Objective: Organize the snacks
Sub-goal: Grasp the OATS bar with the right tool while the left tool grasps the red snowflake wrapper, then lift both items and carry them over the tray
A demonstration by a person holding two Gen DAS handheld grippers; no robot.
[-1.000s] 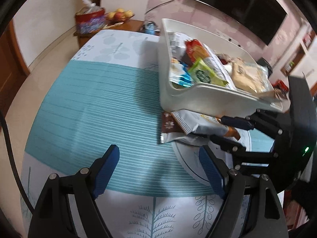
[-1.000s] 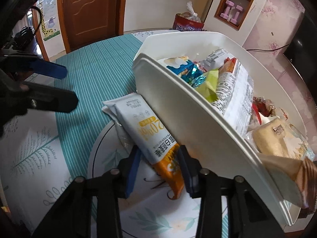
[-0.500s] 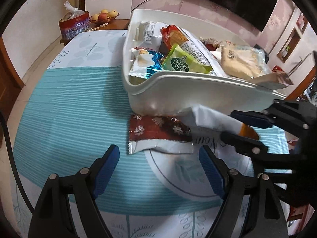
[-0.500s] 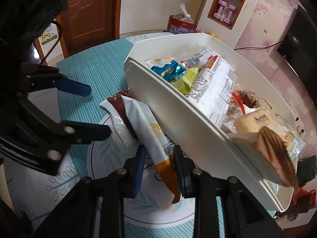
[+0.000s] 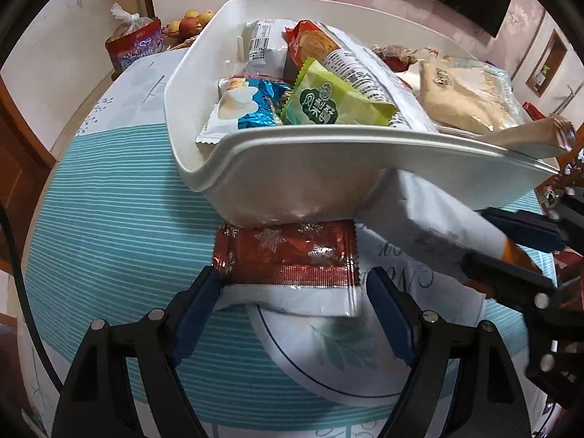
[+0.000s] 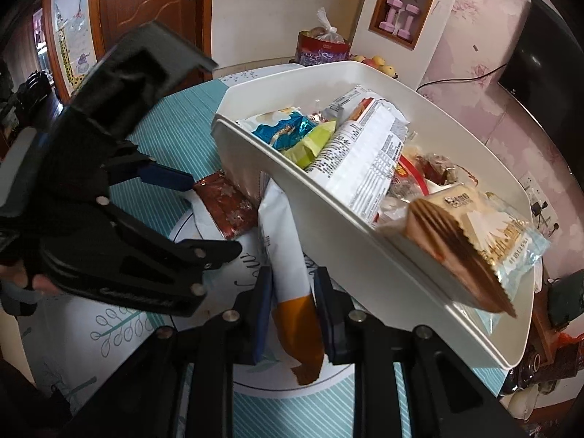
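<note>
A white bin (image 5: 292, 168) (image 6: 328, 219) full of snack packets stands on the teal striped tablecloth. A red snowflake packet (image 5: 288, 255) (image 6: 226, 204) lies against its front wall. My left gripper (image 5: 292, 303) is open, its fingers on either side of the red packet's near edge. My right gripper (image 6: 292, 303) is shut on a white and orange packet (image 6: 288, 273) (image 5: 438, 233), lifted and tilted beside the bin's wall.
A round white mat (image 5: 339, 357) lies on the cloth under the packets. A red gift tin (image 6: 321, 51) and a fruit bowl (image 5: 189, 22) stand on a side table behind. A wooden door (image 6: 146, 7) is at the far left.
My left gripper has moved forward to straddle the red packet. My right gripper has closed on the white and orange packet and lifted its near end off the table.
</note>
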